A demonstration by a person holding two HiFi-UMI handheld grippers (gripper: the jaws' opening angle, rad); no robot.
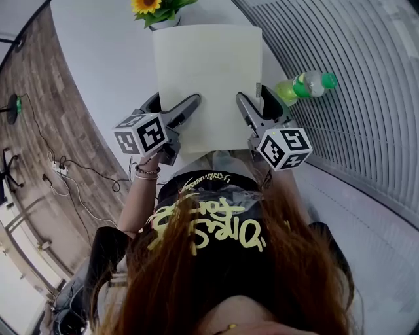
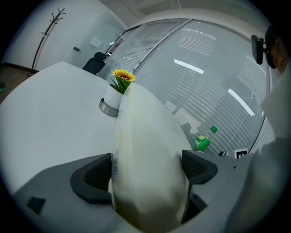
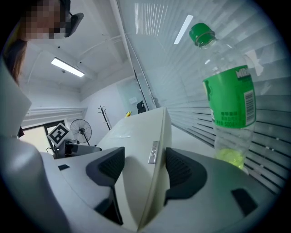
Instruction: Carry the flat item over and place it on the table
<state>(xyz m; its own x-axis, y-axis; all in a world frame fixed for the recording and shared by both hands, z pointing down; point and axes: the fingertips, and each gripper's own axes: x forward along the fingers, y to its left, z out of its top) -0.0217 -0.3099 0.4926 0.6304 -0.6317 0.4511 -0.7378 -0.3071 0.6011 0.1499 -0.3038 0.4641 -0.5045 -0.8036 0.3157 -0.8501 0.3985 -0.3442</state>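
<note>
Place: an office, most likely a meeting room.
Table: a long white table [image 1: 98, 65] with a rounded end takes up the middle of the room.
Wall: a glass partition [image 1: 366, 98] lined with horizontal blinds runs along one side of the table.
Ceiling: a strip light [image 3: 67, 67] glows on a plain white ceiling.
Furniture: a dark office chair [image 2: 96, 63] stands at the table's far end, with a coat stand [image 2: 47, 27] and a pedestal fan [image 3: 82, 129] beyond it.
Floor: wood-look flooring [image 1: 39, 98] carries a power strip [image 1: 61, 168] and trailing cables.
Tabletop: a potted sunflower [image 1: 156, 10] and a green drink bottle [image 1: 304, 85].
</note>
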